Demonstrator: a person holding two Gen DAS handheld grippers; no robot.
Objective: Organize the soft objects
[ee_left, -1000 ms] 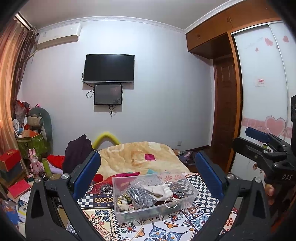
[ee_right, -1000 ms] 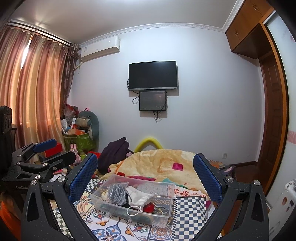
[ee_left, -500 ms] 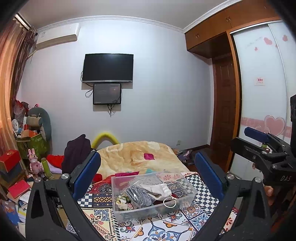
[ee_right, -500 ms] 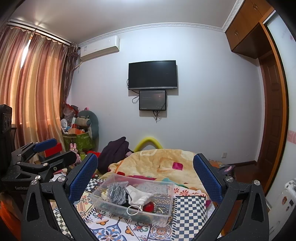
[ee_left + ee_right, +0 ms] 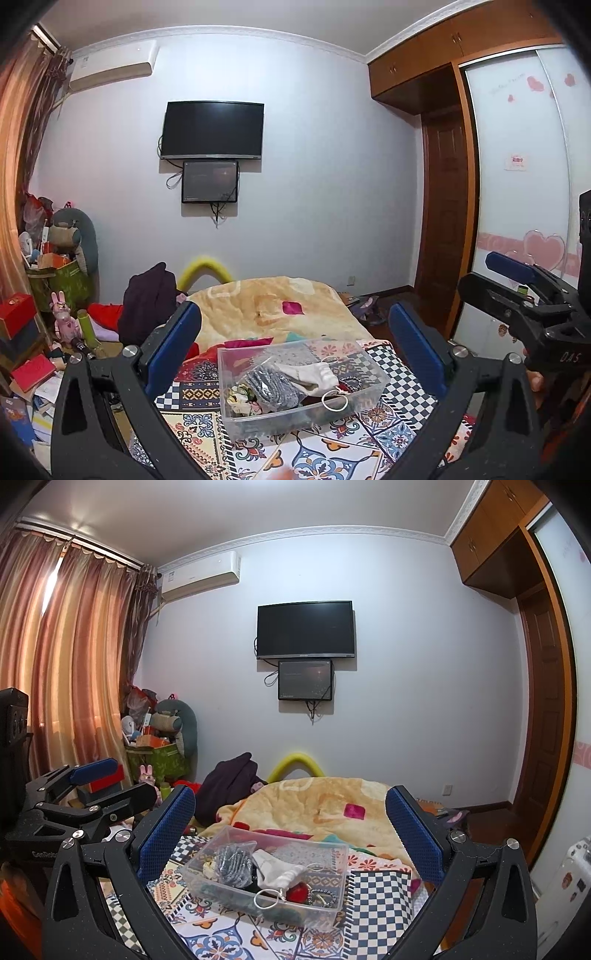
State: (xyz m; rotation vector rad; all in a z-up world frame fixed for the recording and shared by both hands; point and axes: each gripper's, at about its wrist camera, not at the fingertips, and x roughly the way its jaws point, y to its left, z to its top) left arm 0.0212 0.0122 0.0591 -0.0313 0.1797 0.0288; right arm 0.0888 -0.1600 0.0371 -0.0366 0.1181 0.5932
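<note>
A clear plastic box (image 5: 371, 384) sits on a patterned cloth on the bed; it also shows in the right wrist view (image 5: 334, 880). Inside lie a grey knitted piece (image 5: 271, 386), a white cloth pouch (image 5: 314, 373), a floral scrunchie (image 5: 240, 397), a white hair ring (image 5: 269, 899) and a red item (image 5: 297, 891). My left gripper (image 5: 295, 345) is open and empty, held above and before the box. My right gripper (image 5: 290, 825) is open and empty, likewise above the box. Each gripper shows at the edge of the other's view.
A beige blanket (image 5: 273, 306) covers the bed beyond the box, with a dark garment (image 5: 147, 306) at its left. Cluttered boxes and toys (image 5: 55, 280) stand at left. A wardrobe (image 5: 524, 184) and door are at right. A TV (image 5: 213, 130) hangs on the wall.
Both views have shifted very slightly; the grippers stay open and the box has not moved.
</note>
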